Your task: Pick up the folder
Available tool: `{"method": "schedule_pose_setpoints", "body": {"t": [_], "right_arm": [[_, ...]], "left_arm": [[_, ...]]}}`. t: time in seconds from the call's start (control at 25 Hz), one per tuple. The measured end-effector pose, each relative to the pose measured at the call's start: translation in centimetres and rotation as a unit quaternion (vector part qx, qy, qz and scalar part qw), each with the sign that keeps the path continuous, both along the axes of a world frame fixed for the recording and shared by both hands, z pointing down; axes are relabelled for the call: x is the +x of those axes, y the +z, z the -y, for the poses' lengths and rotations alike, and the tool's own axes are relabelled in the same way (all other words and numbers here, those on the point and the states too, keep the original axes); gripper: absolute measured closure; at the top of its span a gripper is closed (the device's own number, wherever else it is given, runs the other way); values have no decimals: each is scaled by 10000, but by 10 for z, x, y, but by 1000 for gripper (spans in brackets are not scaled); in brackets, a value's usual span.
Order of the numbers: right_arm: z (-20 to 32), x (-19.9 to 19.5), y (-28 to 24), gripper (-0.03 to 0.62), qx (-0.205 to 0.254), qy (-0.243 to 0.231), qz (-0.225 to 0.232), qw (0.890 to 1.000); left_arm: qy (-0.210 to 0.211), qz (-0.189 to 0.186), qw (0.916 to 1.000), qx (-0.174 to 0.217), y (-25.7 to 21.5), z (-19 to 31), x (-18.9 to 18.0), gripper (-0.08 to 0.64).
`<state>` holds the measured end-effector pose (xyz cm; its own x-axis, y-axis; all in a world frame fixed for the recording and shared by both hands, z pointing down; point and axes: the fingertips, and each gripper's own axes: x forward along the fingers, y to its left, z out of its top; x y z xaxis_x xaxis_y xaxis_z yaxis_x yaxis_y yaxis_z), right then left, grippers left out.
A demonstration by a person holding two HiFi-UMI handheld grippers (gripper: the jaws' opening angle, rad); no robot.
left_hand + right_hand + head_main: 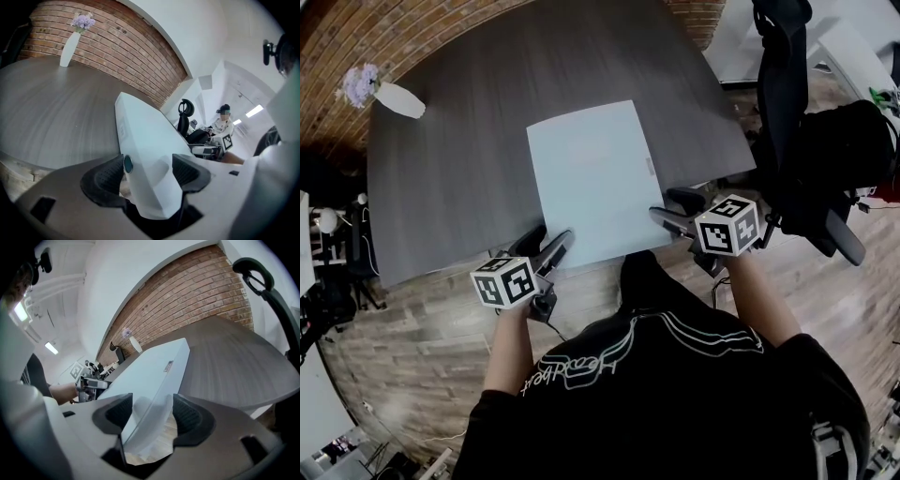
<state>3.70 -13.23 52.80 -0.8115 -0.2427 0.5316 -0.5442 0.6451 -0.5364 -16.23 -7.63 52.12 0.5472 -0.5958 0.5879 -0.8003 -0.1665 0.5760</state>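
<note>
A pale blue folder (591,178) lies flat on the dark round table (450,178), its near edge hanging over the table's rim. My left gripper (553,246) is at the folder's near left corner. In the left gripper view that corner (145,140) sits between the jaws of the left gripper (149,171), which stand apart without pinching it. My right gripper (671,212) is at the near right corner. The folder (154,366) likewise passes between the spread jaws of the right gripper (151,412), with gaps beside the pads.
A white vase with purple flowers (392,96) stands at the table's far left. A black office chair (811,159) is close on the right. A brick wall (126,42) runs behind the table. A seated person (224,123) is farther off. Wooden floor lies below the table's edge.
</note>
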Motion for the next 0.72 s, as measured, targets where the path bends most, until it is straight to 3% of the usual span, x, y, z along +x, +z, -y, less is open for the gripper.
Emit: {"method": "schedule_pose_setpoints", "body": {"t": [0.16,0.48,0.72], "right_arm": [[-18,1,-1,331,-715,58,707,9949],[-55,3,18,279,-1193,-473,922,9874],[-60,-2,29,275,-1485,-670,1141,9800]], "left_arm": [[193,-500,9986,-7,-1,-13,6,224],[690,-772,9945,-140,11,-37,12,179],[971,-955,9905,-184,23,-39,20,175]]}}
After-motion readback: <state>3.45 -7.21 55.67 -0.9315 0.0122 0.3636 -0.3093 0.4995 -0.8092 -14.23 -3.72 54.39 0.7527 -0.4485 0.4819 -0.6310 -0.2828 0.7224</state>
